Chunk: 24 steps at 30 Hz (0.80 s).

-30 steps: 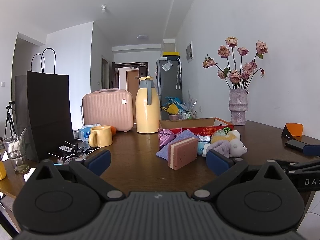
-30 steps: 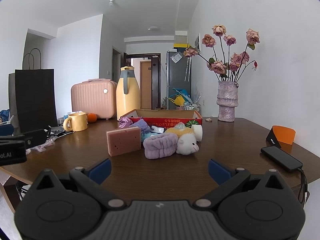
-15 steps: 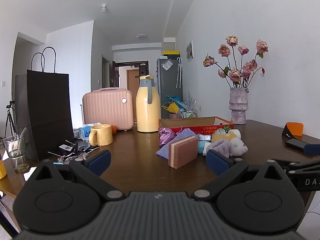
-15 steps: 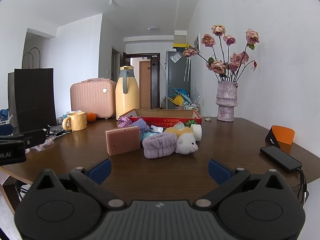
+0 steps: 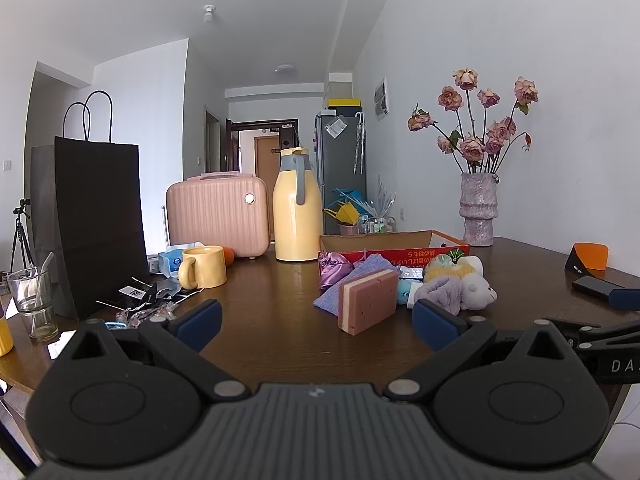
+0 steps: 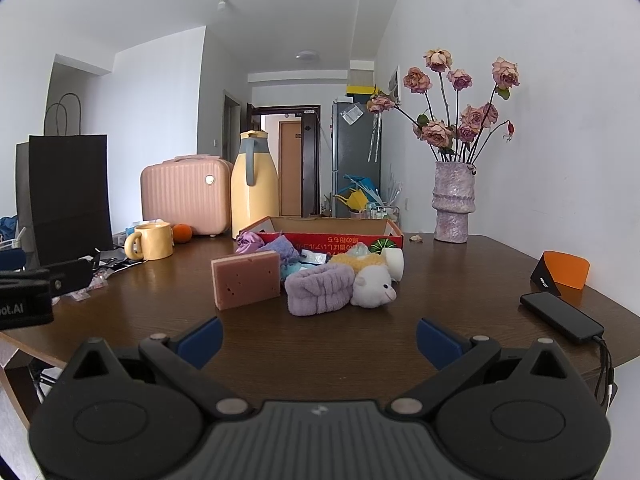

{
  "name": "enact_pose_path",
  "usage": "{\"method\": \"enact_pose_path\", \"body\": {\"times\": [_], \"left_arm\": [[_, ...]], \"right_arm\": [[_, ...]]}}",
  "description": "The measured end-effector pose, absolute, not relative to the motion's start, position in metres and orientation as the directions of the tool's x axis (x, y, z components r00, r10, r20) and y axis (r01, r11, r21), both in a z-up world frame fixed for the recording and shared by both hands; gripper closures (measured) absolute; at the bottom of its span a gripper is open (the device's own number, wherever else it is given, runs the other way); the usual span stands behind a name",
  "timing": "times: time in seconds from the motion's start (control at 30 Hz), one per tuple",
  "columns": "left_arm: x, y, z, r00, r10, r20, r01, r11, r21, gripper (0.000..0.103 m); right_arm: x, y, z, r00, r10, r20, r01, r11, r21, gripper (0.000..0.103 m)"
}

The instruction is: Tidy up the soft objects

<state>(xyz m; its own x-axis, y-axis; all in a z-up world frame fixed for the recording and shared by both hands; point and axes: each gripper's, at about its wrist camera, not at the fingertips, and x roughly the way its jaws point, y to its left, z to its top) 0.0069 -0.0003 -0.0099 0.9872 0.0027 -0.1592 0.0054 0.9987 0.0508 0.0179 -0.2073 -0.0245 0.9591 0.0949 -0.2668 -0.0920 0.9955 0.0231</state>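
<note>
- Lying heaped on the dark wooden tabletop [image 6: 440, 280], before the red cardboard tray [image 6: 340, 236]: pink rectangular sponge [image 6: 246, 282], lilac plush headband [image 6: 320, 294], white plush lamb [image 6: 374, 286].
- Left gripper [image 5: 316, 322], right gripper [image 6: 318, 340]: fingers apart, empty, short of the heap.
- Risk: the upright sponge would probably topple if nudged; squashy plush may slip from a shallow pinch.

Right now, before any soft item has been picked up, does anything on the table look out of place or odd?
Mostly clutter. The soft things lie heaped in front of the red cardboard box, not in it. The pink sponge stands on edge, apart from the purple headband and white plush toy. Torn wrappers litter the table by the black paper bag.
</note>
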Motion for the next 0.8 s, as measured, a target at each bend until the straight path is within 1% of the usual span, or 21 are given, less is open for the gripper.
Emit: {"method": "enact_pose_path", "body": {"times": [0.8], "left_arm": [[0.0062,0.0003,-0.0093,0.987,0.004,-0.162,0.005,0.998,0.055,0.000]], "right_arm": [[0.0191,-0.2071,-0.0254,0.959,0.085,-0.271,-0.083,0.996,0.020,0.000]]}}
